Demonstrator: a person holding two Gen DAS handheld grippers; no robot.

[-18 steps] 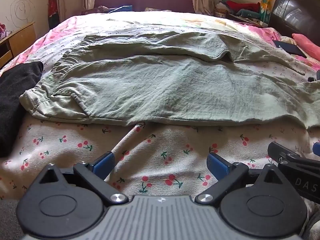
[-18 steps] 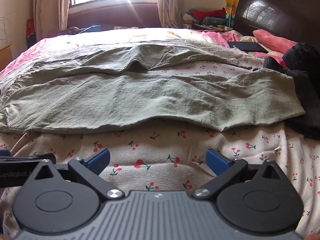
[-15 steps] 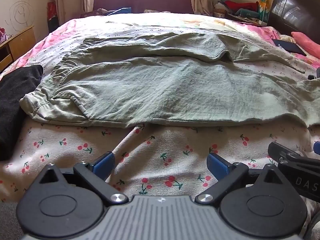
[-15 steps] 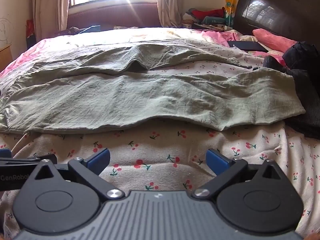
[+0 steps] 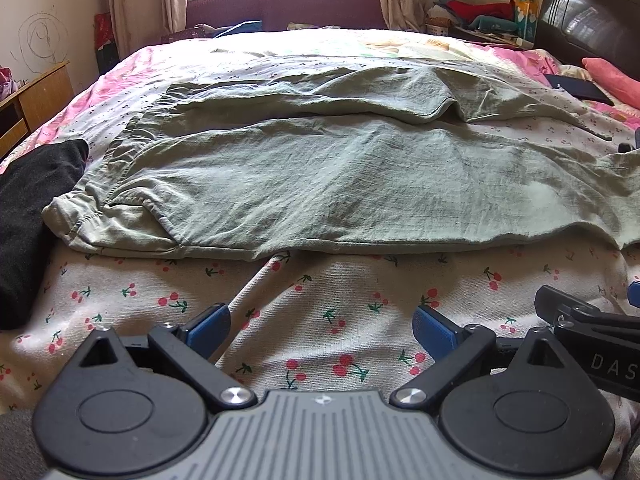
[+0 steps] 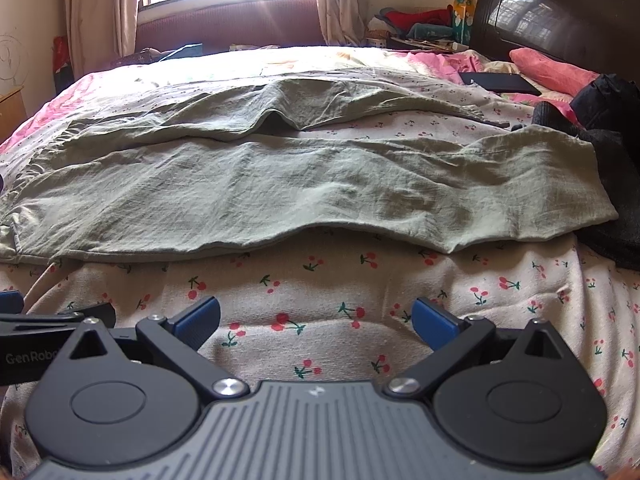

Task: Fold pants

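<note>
Pants (image 5: 320, 176), olive green, are lying spread across the bed (image 5: 328, 292) in the left wrist view, waistband toward the left, legs running off to the right. Their near hem edge is crossing the frame above a bare strip of cherry-print sheet, and the left tongs (image 5: 322, 326) are hovering over that strip, blue fingers (image 5: 208, 326) spread wide, holding nothing. A black garment (image 5: 28, 216) is lying just beside the waistband at the left. The right tool's arm (image 5: 592, 332) is showing at the lower right edge. A dark flat item (image 5: 580, 88) is resting near the pink pillow (image 5: 612, 80), well apart from the pants.

In the right wrist view the pants (image 6: 304, 192) are stretching from the left border to a cuff at the right, where a dark clothing pile (image 6: 612, 160) is touching the cuff end. The right tongs (image 6: 316, 320) are standing fully apart and empty over open sheet short of the hem. The headboard (image 6: 560, 12) is standing behind.
</note>
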